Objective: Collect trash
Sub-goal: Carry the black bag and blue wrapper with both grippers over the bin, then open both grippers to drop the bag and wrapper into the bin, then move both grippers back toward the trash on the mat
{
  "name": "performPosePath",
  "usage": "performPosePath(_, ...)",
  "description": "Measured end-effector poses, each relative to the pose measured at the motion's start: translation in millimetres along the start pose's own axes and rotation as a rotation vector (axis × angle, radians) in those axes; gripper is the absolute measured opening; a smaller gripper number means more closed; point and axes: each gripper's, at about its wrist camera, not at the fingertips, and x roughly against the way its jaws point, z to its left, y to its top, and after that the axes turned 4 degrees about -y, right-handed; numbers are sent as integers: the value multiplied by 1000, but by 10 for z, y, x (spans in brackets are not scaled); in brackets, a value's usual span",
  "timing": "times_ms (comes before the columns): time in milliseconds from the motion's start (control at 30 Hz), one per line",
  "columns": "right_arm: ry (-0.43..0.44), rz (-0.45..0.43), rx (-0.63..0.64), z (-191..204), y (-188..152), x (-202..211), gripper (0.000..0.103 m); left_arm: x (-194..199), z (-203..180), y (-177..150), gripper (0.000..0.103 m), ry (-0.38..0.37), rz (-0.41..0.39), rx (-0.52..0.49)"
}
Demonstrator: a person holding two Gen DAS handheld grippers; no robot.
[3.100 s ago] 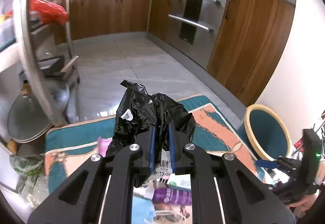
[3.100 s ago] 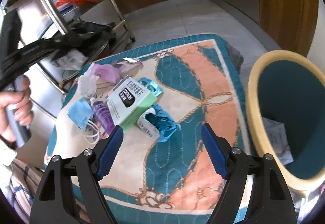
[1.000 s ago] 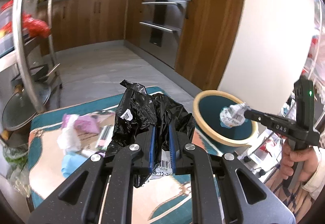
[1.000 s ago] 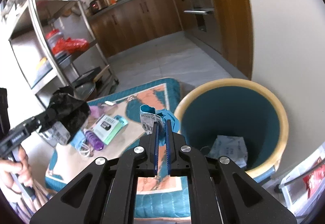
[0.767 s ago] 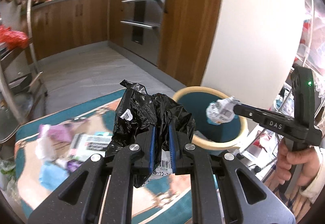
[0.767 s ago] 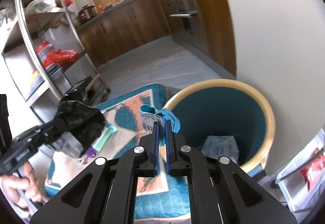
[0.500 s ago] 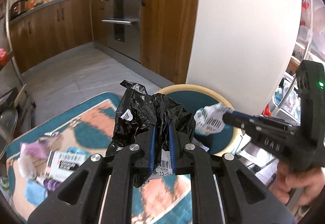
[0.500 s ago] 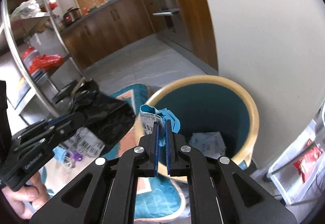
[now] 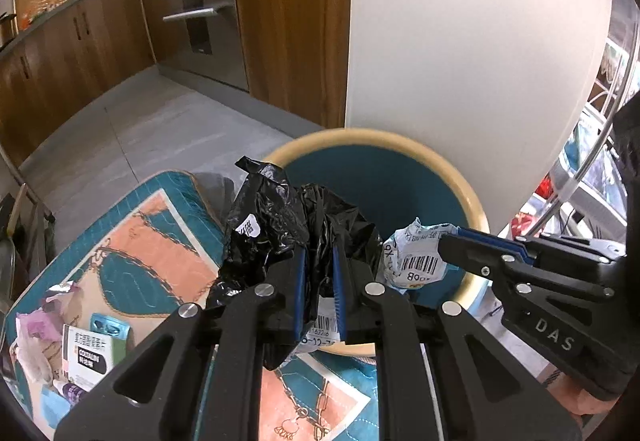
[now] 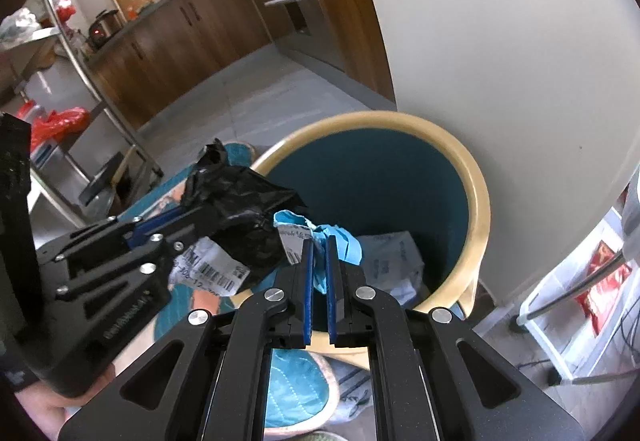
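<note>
The left gripper point(image 9: 319, 273) is clamped on a crumpled black plastic bag point(image 9: 288, 225) with a white barcode label hanging from it. It holds the bag in the air at the near rim of a round trash bin point(image 9: 476, 209), which has a tan rim and a teal inside. In the right wrist view the same bag point(image 10: 240, 217) hangs over the bin's left edge, just beside the right gripper's load.

The right gripper point(image 10: 319, 261) is closed on a wad of blue wrapper point(image 10: 340, 241) with a printed white label. It holds the wad above the bin's point(image 10: 480, 209) open mouth. From the left wrist view this wad point(image 9: 416, 257) shows its white barcode side and sits just to the right of the black bag, close to touching it.

A crumpled white package point(image 10: 396, 257) lies at the bottom of the bin.

The bin stands against a pale wall, right at the edge of a patterned teal and orange cloth point(image 9: 132, 241) that covers a low surface. On the far left of that cloth lie a white and green box point(image 9: 90, 349), a small teal packet point(image 9: 108, 327), a purple bottle point(image 9: 72, 391) and some pink and white crumpled scraps point(image 9: 32, 325). Wooden kitchen cabinets point(image 9: 80, 29) run along the back.
</note>
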Motion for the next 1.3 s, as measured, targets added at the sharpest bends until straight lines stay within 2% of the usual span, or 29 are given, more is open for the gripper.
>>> performPosePath(300, 0, 50, -31, -28, -21, -103, 4, -63, 85, -130, 18, -19, 15, 20)
performPosePath(367, 4, 56, -42, -41, -14, -111, 5, -15, 135, -144, 29, -23, 3, 42)
performPosePath(400, 7, 59, -49, -52, -13, -115, 8, 9, 144, -153, 34, -27, -2, 49)
performPosePath(433, 8, 59, -54, -59, -16, -118, 11, 43, 170, -164, 48, -24, -13, 57)
performPosePath(467, 8, 61, -58, -64, -18, -120, 18, 71, 187, -170, 55, -19, -24, 60)
performPosePath(500, 8, 62, -64, -70, -20, -121, 20, 91, 191, -177, 58, -14, -31, 60)
performPosePath(700, 15, 44, -73, -70, -16, -78, 26, 121, 318, -202, 59, -19, -33, 97)
performPosePath(800, 12, 26, -87, -95, -4, -37, 29, 167, 323, -193, 65, -20, -50, 104)
performPosePath(1133, 25, 32, -68, -25, -6, -70, 29, 412, 534, -304, 72, 21, -72, 135)
performPosePath(1200, 28, 34, -53, 29, -14, -82, 37, 477, 616, -383, 73, 39, -70, 143)
performPosePath(1300, 31, 28, -14, 141, -29, -92, 41, 589, 743, -509, 73, 65, -64, 160)
